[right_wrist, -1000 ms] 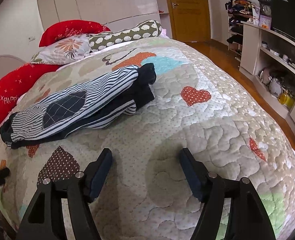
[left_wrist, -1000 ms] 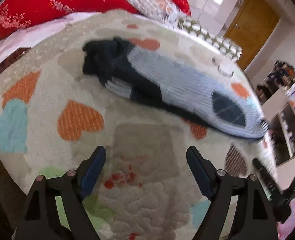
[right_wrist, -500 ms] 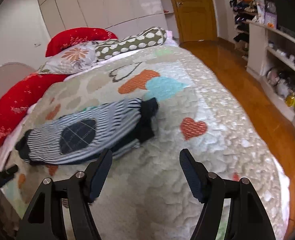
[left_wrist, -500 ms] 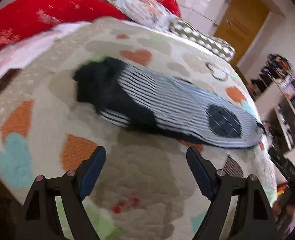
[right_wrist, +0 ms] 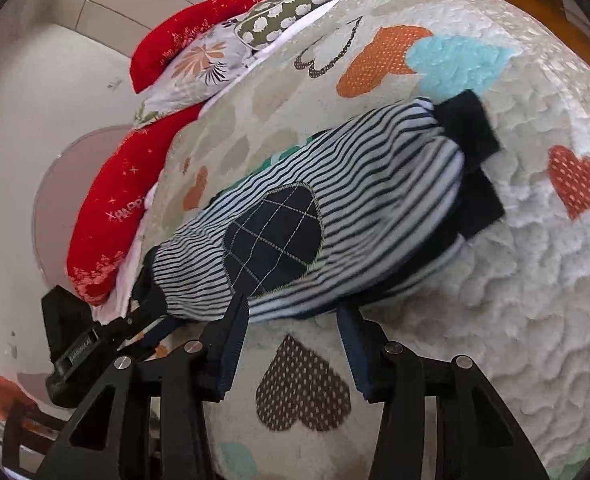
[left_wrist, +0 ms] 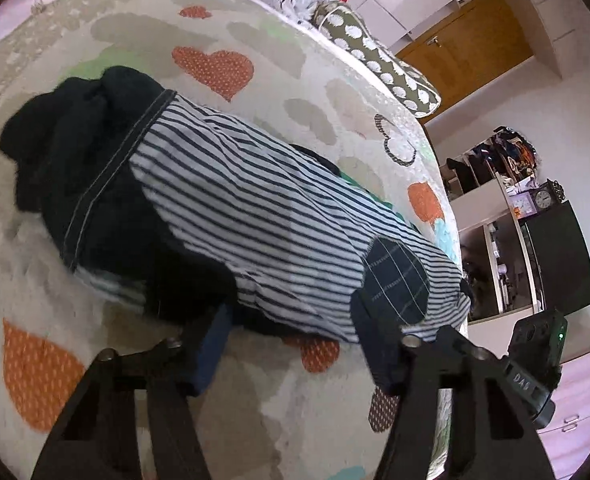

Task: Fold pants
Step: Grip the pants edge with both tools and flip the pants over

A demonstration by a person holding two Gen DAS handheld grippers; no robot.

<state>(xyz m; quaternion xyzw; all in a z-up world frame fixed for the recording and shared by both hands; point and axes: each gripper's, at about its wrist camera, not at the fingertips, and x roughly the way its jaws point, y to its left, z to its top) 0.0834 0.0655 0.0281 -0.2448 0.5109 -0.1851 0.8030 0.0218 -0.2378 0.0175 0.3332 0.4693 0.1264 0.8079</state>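
The pants (left_wrist: pixel 255 216) are black-and-white striped with a dark oval knee patch and black waistband and cuffs, lying lengthwise on the quilted bed. They also show in the right wrist view (right_wrist: pixel 335 216). My left gripper (left_wrist: pixel 295 332) is open, its fingertips at the near edge of the pants, straddling the fabric by the knee patch (left_wrist: pixel 399 280). My right gripper (right_wrist: pixel 295 328) is open, its fingertips at the near edge below the patch (right_wrist: pixel 273 236). The other gripper shows at the edge of each view.
The quilt (right_wrist: pixel 515 300) with heart patches covers the bed. Red and patterned pillows (right_wrist: pixel 183 40) lie at its head. A shelf unit with a clock (left_wrist: pixel 543 200) and a wooden door (left_wrist: pixel 467 48) stand beyond the bed.
Both grippers have moved in close to the pants, from well back over the quilt to the near edge of the fabric. Both stay open.
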